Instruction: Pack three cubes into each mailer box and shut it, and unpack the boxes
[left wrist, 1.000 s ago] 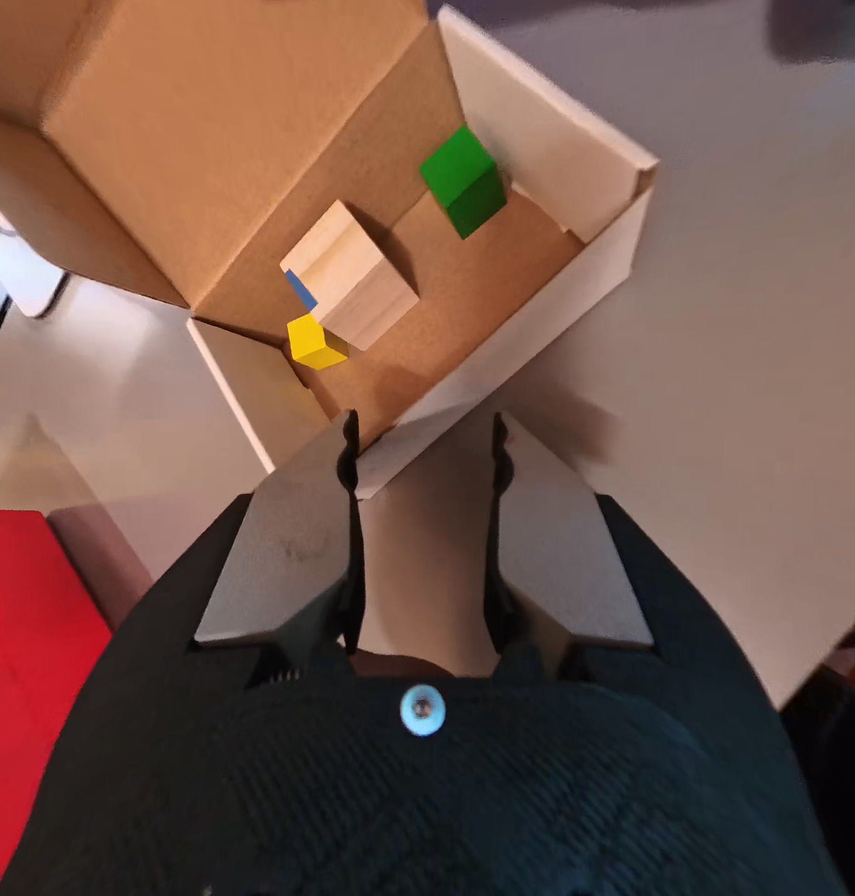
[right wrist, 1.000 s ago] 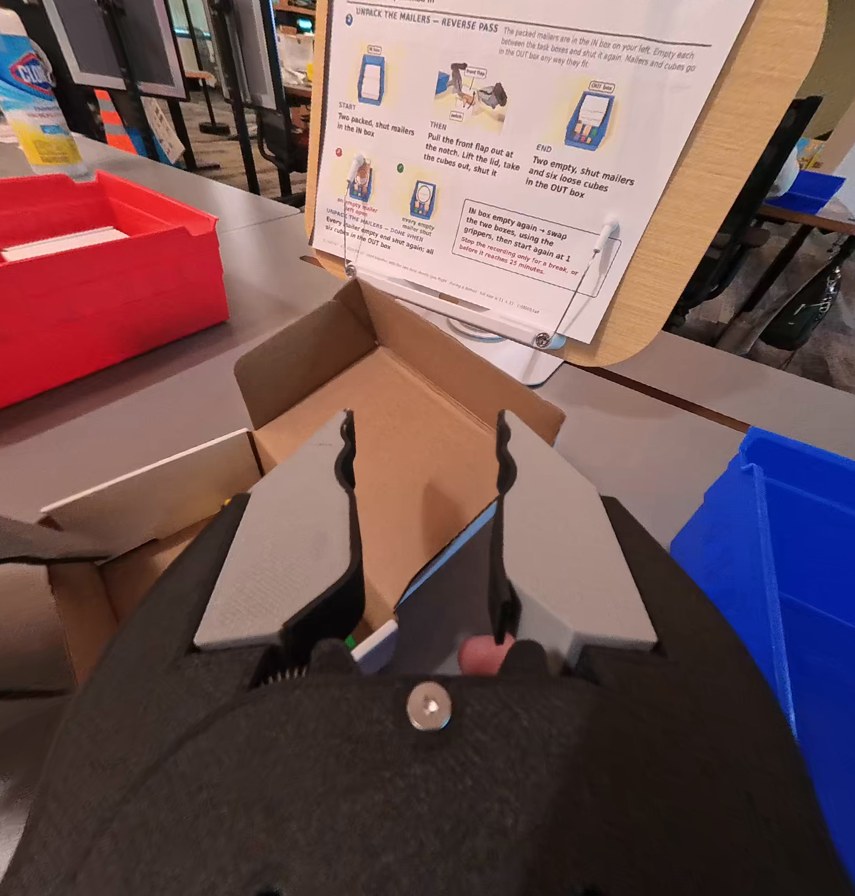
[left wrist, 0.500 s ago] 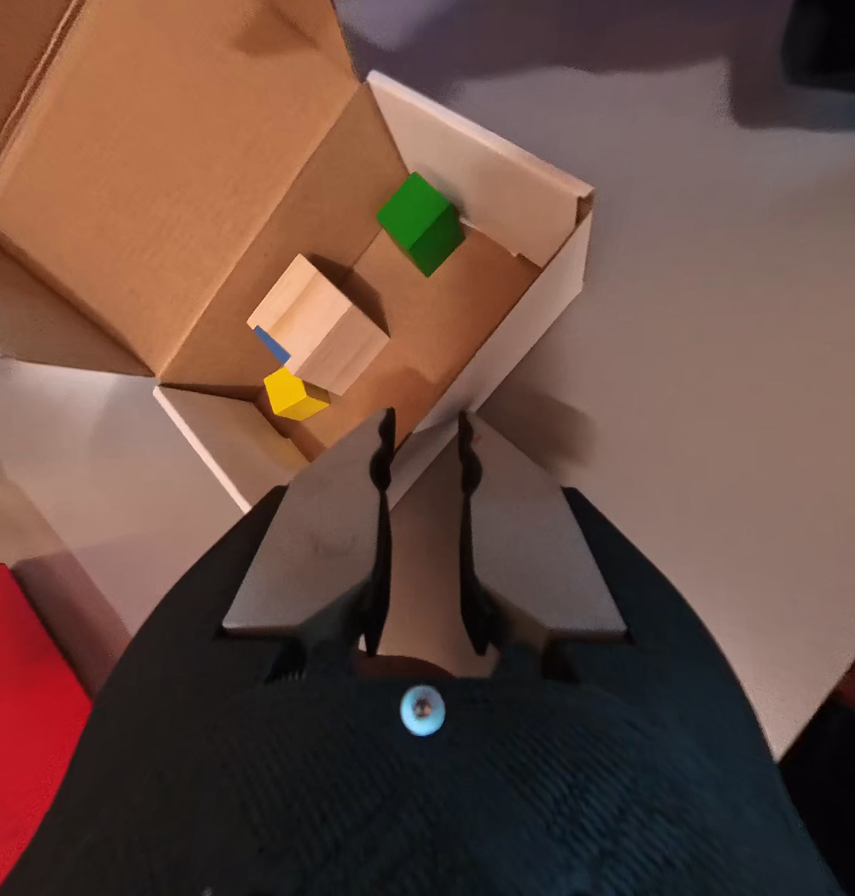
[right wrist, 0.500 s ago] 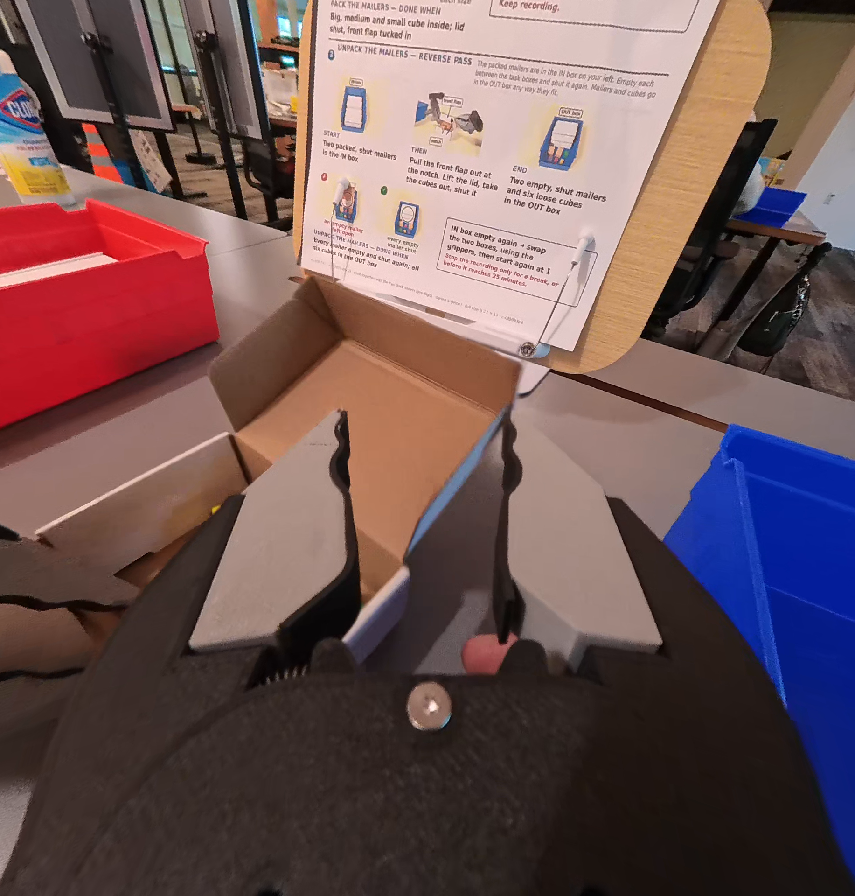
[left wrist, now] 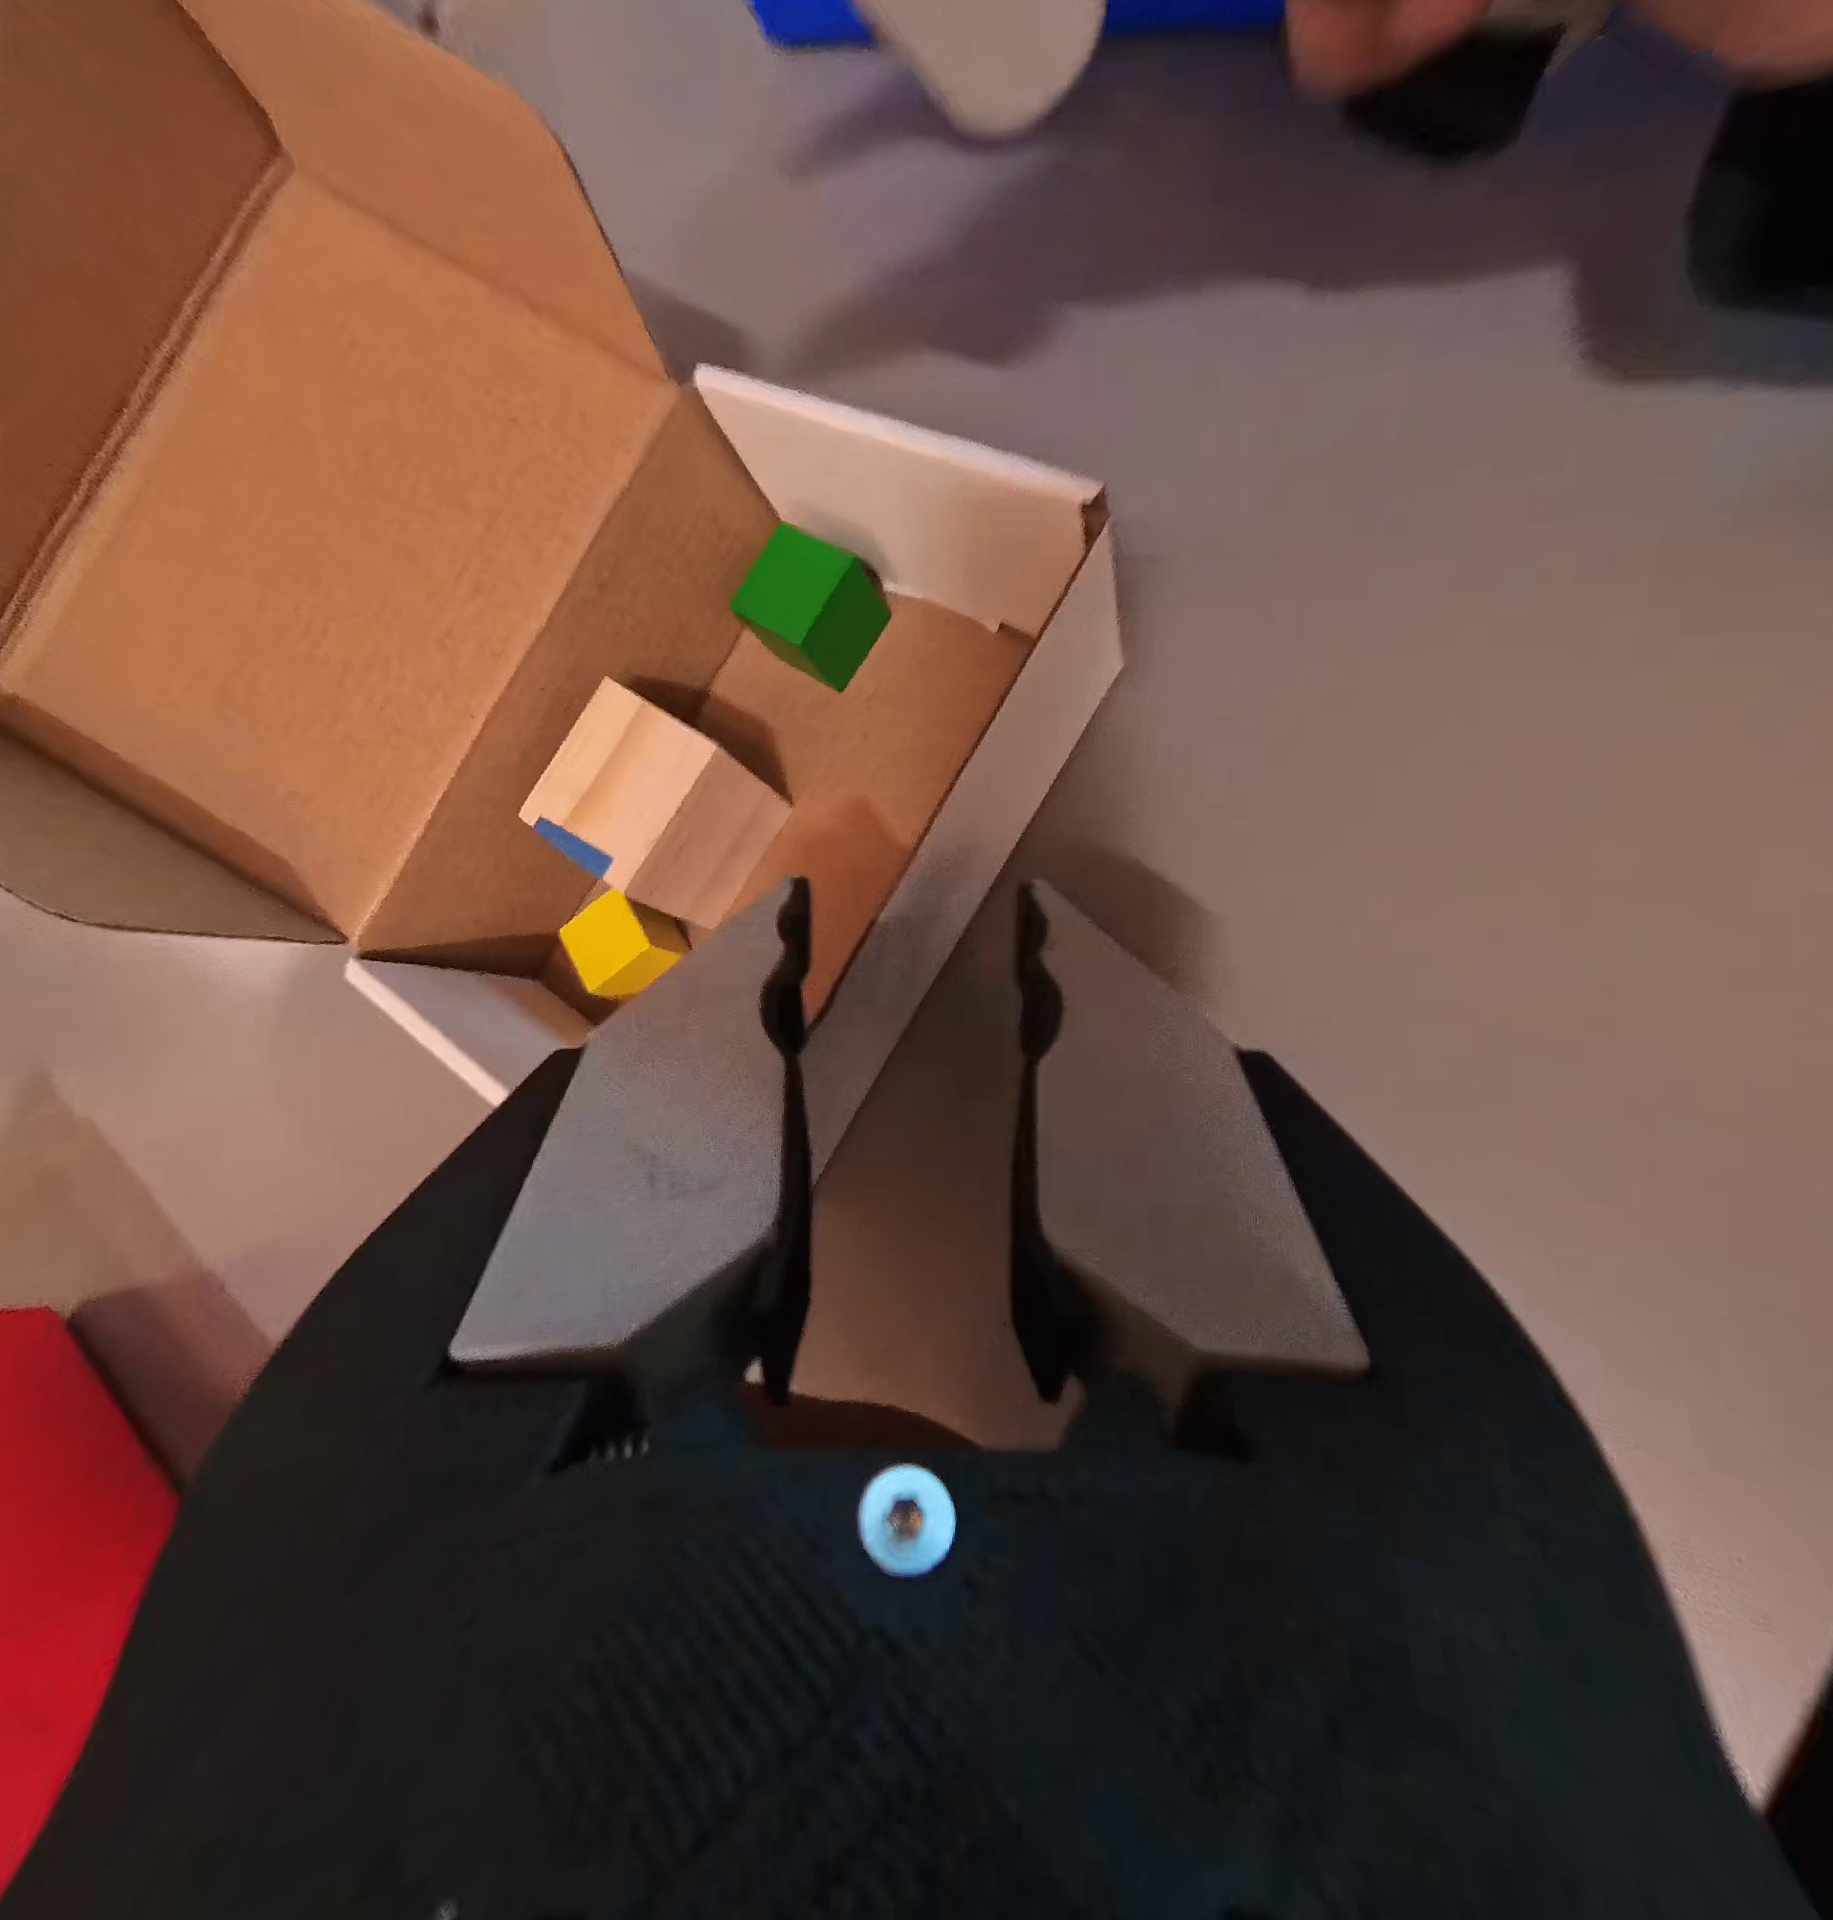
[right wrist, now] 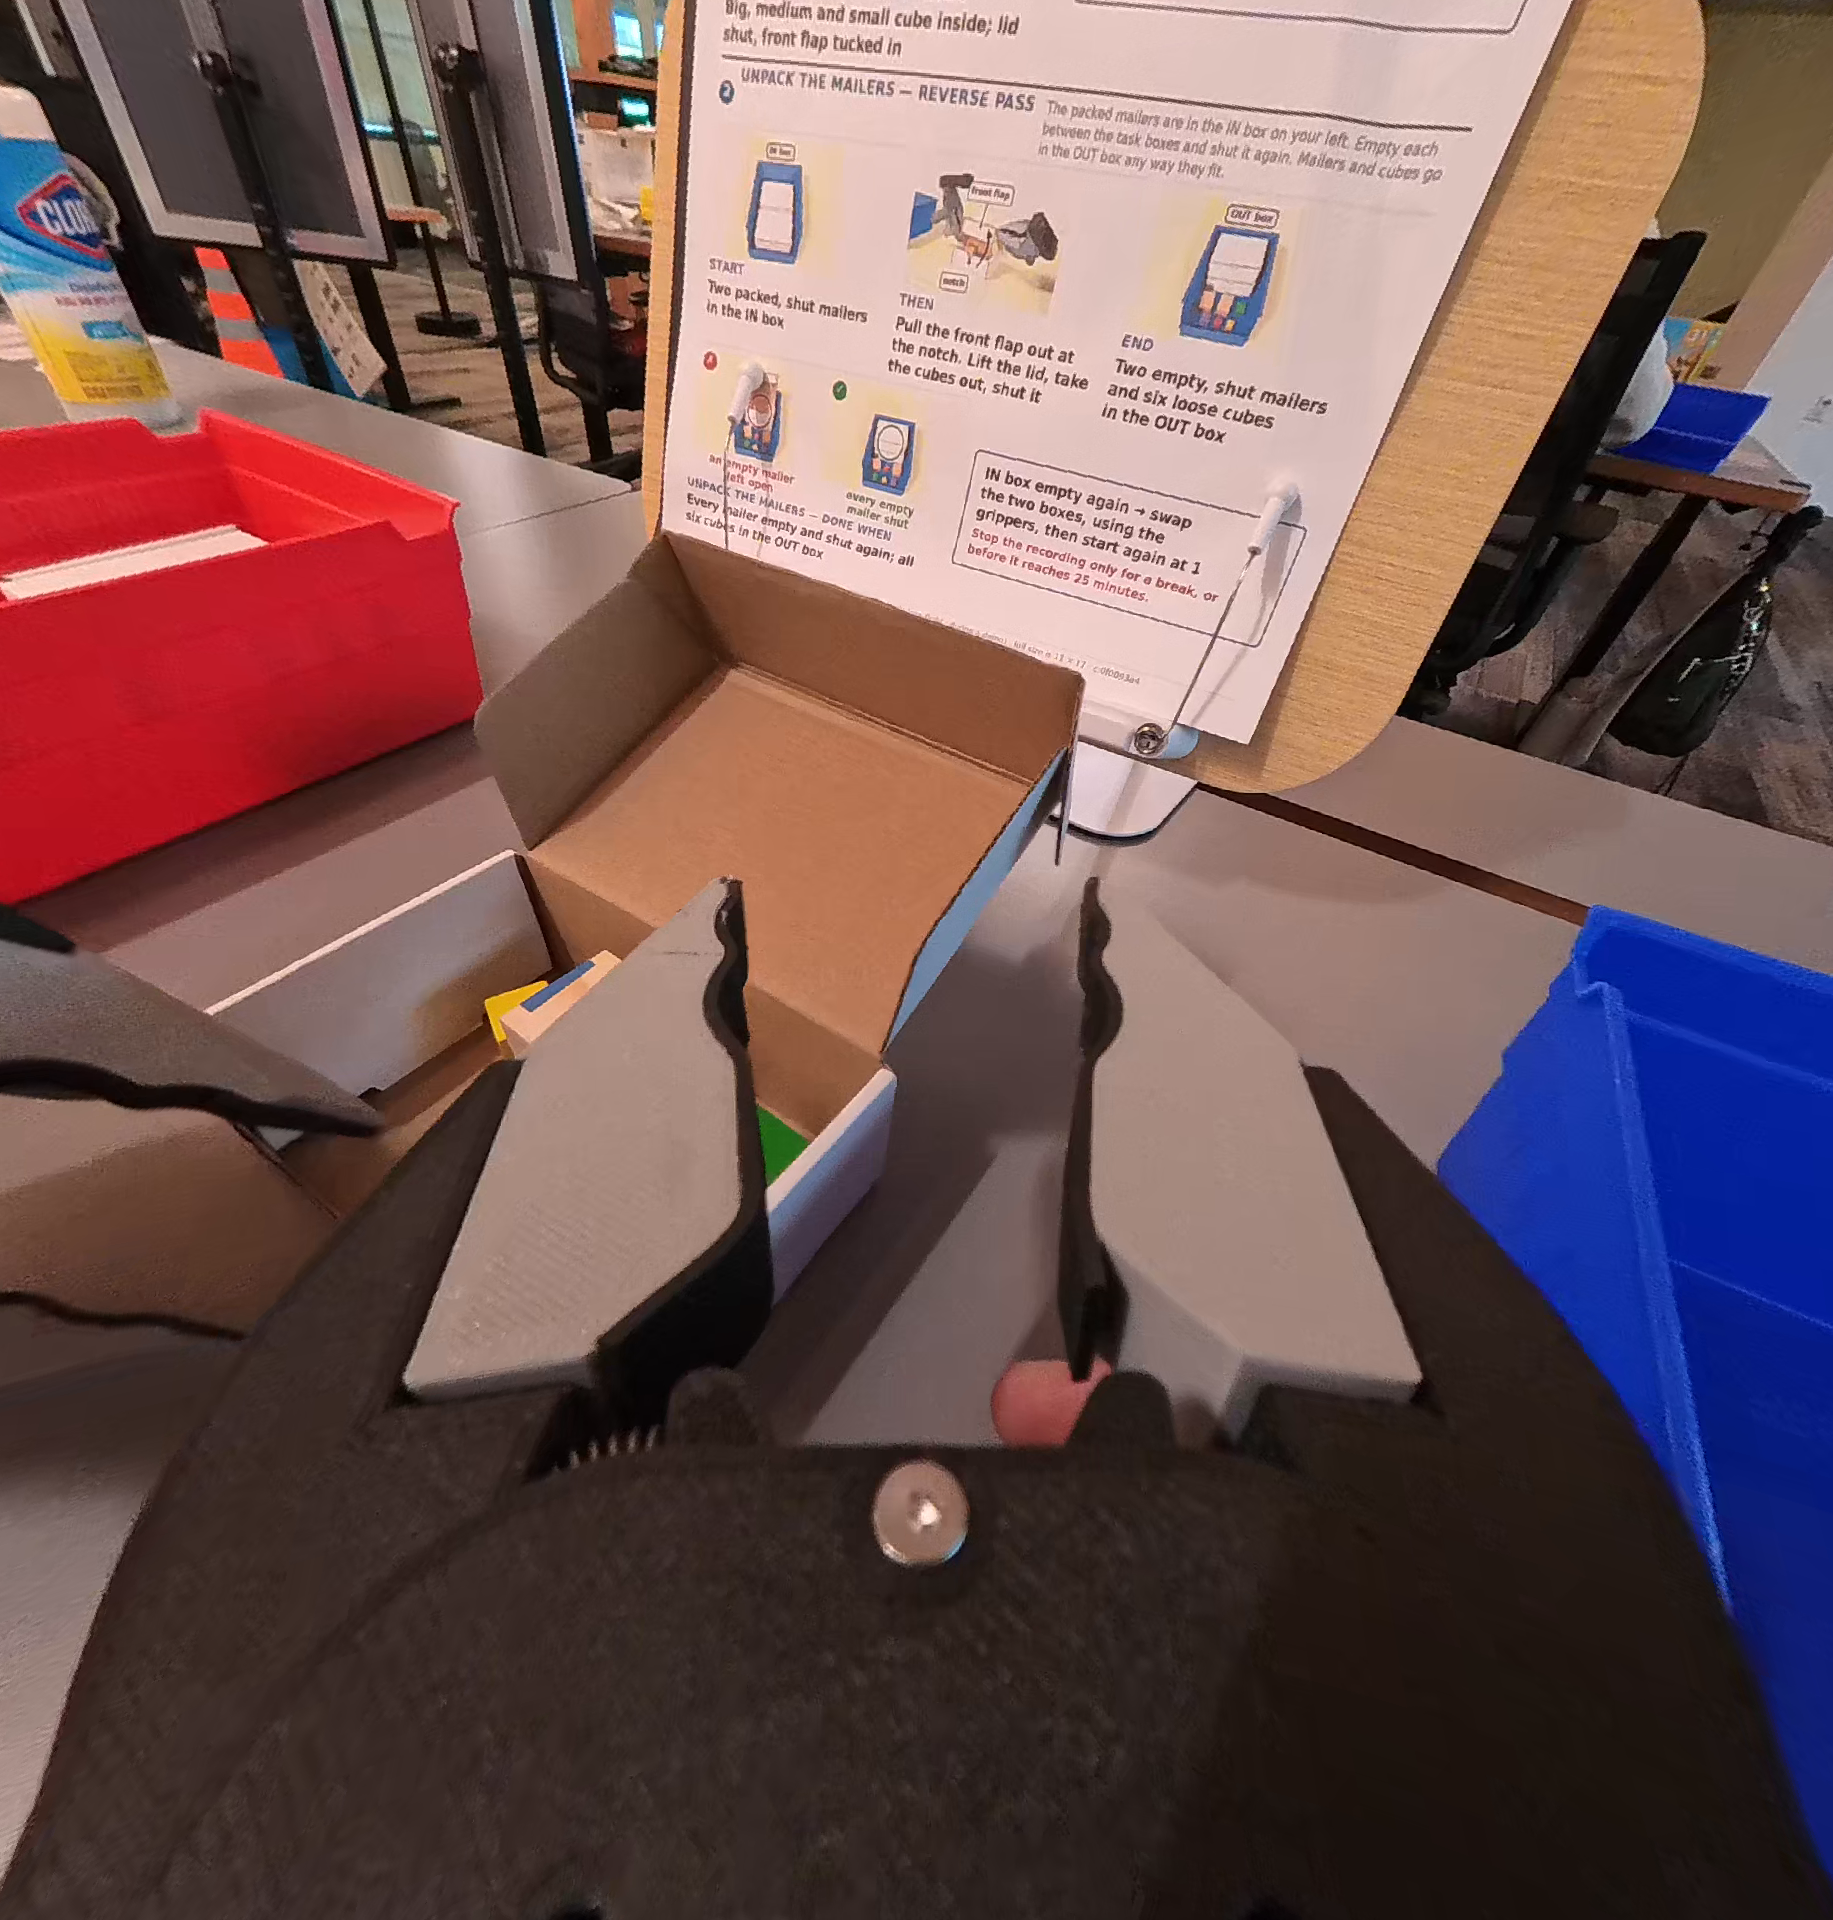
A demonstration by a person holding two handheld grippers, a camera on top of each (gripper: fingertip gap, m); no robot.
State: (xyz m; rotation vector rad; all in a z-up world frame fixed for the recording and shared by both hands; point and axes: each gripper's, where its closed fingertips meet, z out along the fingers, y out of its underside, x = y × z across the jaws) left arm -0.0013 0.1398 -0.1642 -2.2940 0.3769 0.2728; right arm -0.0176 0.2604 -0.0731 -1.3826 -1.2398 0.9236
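An open mailer box stands on the grey table with its lid raised. Inside lie a green cube, a big wooden cube and a small yellow cube. My left gripper is open and empty, with its fingers on either side of the box's white front wall. My right gripper is open and empty at the box's right end. The lid stands beyond its left finger. The green cube and yellow cube peek out beside that finger.
A red bin holding a white mailer stands at the left, and also shows in the left wrist view. A blue bin is at the right. An instruction board stands behind the box. A wipes canister is far left.
My left gripper's jaws narrowed, then widened again, as it drew back from the box. My right gripper drew back and to the right, so more of the lid and box shows.
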